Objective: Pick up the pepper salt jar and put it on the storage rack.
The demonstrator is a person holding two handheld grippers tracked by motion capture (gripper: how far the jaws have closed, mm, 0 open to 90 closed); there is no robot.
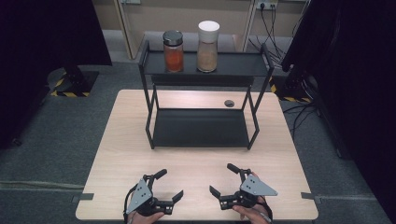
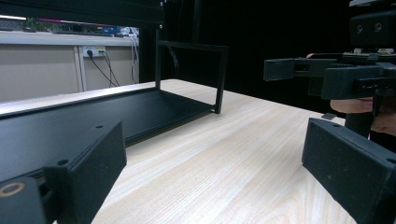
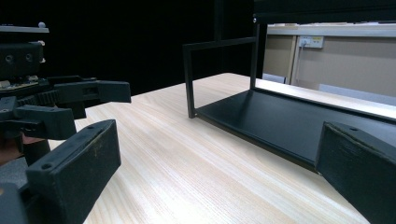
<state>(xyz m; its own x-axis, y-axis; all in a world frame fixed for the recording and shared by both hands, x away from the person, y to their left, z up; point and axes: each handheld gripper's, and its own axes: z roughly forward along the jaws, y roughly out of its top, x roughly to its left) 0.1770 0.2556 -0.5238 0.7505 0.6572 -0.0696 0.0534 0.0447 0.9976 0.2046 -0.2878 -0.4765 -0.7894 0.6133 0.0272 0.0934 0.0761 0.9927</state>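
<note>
A black two-tier rack (image 1: 201,128) stands at the back middle of the light wooden table (image 1: 121,154). On its top shelf stand two jars: one with orange-red contents and a dark lid (image 1: 173,52), and one with tan contents and a white lid (image 1: 208,46). The lower shelf (image 2: 93,121) (image 3: 280,116) is bare. Near the front edge, my left gripper (image 1: 169,184) (image 2: 215,168) is open with nothing between its jaws. Beside it, my right gripper (image 1: 223,179) (image 3: 219,163) is open too and holds nothing. The two face each other, apart.
A small round black grommet (image 1: 229,103) sits in the tabletop behind the rack's right legs. Bare wood lies between the grippers and the rack. Dark stands flank the table, and cables (image 1: 271,32) hang at the back right.
</note>
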